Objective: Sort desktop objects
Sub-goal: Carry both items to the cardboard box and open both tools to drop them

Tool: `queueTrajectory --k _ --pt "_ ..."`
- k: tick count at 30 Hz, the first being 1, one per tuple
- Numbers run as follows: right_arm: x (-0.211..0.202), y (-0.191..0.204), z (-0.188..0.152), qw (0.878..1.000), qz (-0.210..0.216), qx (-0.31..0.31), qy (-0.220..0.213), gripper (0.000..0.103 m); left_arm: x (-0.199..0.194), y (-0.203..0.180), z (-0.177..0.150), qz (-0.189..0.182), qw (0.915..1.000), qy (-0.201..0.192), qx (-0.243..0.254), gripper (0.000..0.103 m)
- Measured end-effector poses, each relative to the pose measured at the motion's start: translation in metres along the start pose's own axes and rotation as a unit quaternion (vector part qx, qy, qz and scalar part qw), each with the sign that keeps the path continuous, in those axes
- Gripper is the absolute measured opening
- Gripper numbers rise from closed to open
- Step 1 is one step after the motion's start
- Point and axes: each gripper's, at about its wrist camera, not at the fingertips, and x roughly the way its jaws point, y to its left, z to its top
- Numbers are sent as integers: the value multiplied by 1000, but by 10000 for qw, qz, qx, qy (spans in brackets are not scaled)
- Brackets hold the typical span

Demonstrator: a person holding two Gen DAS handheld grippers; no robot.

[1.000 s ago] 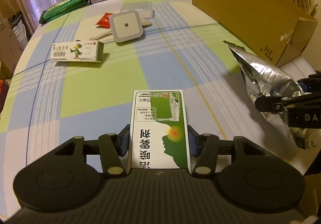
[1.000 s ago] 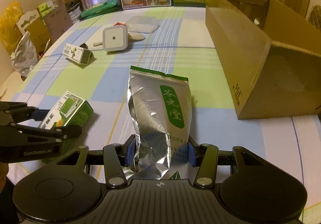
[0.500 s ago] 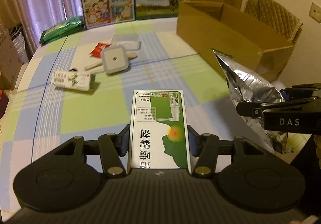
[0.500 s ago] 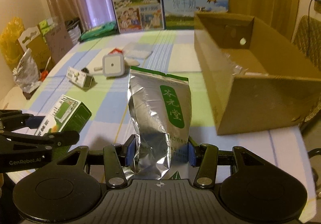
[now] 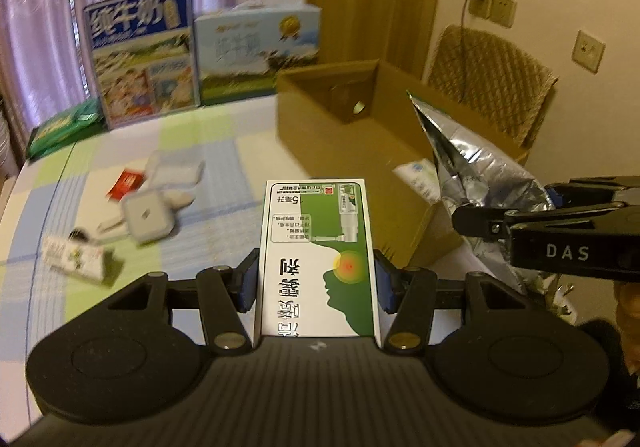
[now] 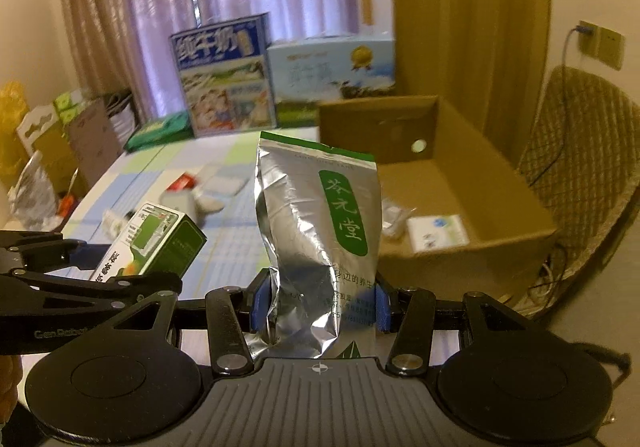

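Left wrist view: green-and-white medicine box (image 5: 318, 259) was pinched between the left gripper (image 5: 316, 281) pads, held up off the checked tablecloth (image 5: 208, 151). Open cardboard box (image 5: 360, 135) was seen ahead to the right, with a white packet (image 5: 418, 177) inside. Right gripper (image 5: 560, 231) was seen at the right edge, clamped on the silver foil pouch (image 5: 476, 175).

Right wrist view: pouch (image 6: 316, 231) was gripped upright between the blue pads (image 6: 382, 305) of the right gripper (image 6: 318, 307), near the cardboard box (image 6: 460, 183). Medicine box (image 6: 154, 245) was held aloft at left by the left gripper (image 6: 80, 279).
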Motion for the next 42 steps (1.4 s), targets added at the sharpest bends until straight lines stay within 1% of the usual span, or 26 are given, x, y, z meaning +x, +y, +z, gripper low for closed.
queueTrajectory --k 3,7,12,16,22,29,38,42 --pt "2 -21 13 10000 -87 -27 -35 47 10 -13 20 -97 9999 -76 30 50" --pt "5 -50 31 9993 -342 -59 -154 47 23 -28 43 -204 9997 -143 38 50" --pt "16 -77 51 9987 -465 -58 -209 47 44 -44 68 -306 9994 -174 47 50" --pt "29 -93 60 9988 -462 0 -167 47 62 -55 84 -387 9991 -160 76 50" --pt "52 -110 69 9990 -451 52 -57 47 90 -65 99 -439 9990 -88 93 50" --pt "74 -124 74 9989 -429 159 62 47 116 -71 113 -377 9992 -36 125 50" --pt "86 -135 75 9987 -425 249 123 47 139 -80 112 -330 9994 55 80 51" --pt "88 -137 75 9986 -434 286 130 47 141 -80 112 -292 9995 -15 97 51"
